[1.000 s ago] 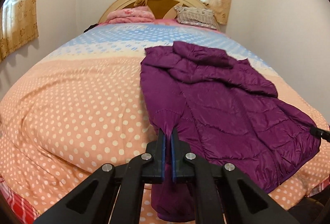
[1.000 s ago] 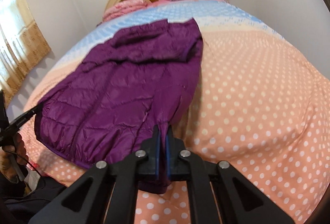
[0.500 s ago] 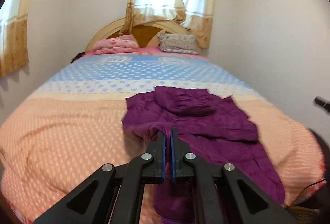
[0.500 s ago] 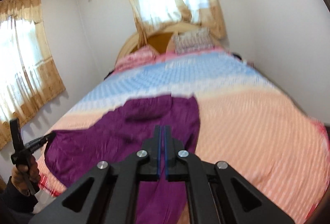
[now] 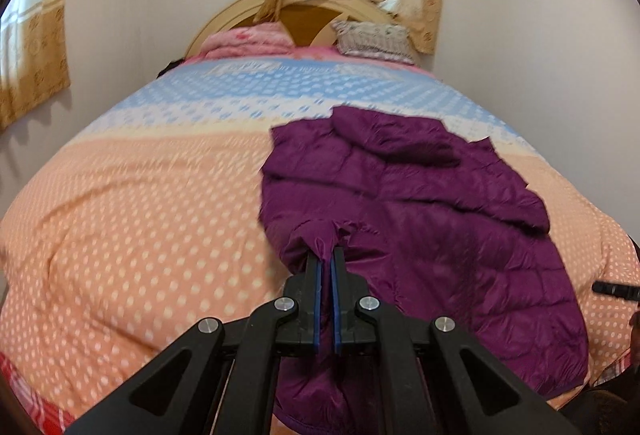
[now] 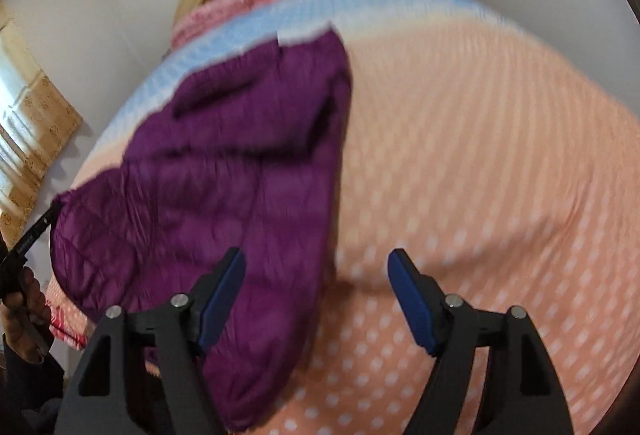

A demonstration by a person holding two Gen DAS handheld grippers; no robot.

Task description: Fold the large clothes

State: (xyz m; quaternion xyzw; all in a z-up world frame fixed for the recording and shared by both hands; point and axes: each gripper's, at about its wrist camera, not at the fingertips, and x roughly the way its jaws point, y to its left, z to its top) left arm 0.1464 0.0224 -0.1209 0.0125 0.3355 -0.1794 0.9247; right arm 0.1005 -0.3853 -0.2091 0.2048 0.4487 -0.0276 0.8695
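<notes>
A purple quilted jacket [image 5: 420, 219] lies spread on the bed [image 5: 132, 219], collar toward the headboard. My left gripper [image 5: 326, 253] is shut on a pinched fold at the jacket's near left edge, and cloth hangs below the jaws. In the right wrist view the same jacket [image 6: 224, 187] lies blurred to the left. My right gripper [image 6: 316, 259] hangs over the jacket's right edge with its jaws opening wide. The blue pads [image 6: 222, 299] press on nothing, and the jacket lies on the bed below them. The left gripper's tip [image 6: 48, 221] shows at the jacket's far left corner.
The bed has an orange dotted and blue cover and fills the room's middle. Pillows [image 5: 372, 37] and a pink folded blanket [image 5: 248, 41] lie by the curved headboard. Curtained windows and white walls stand close. A person's hand [image 6: 24, 303] holds the left gripper's handle.
The right gripper went from shut on the jacket's edge to wide open, letting the cloth drop. Both views swung up toward the windows and back down. The left gripper stayed shut on its fold.
</notes>
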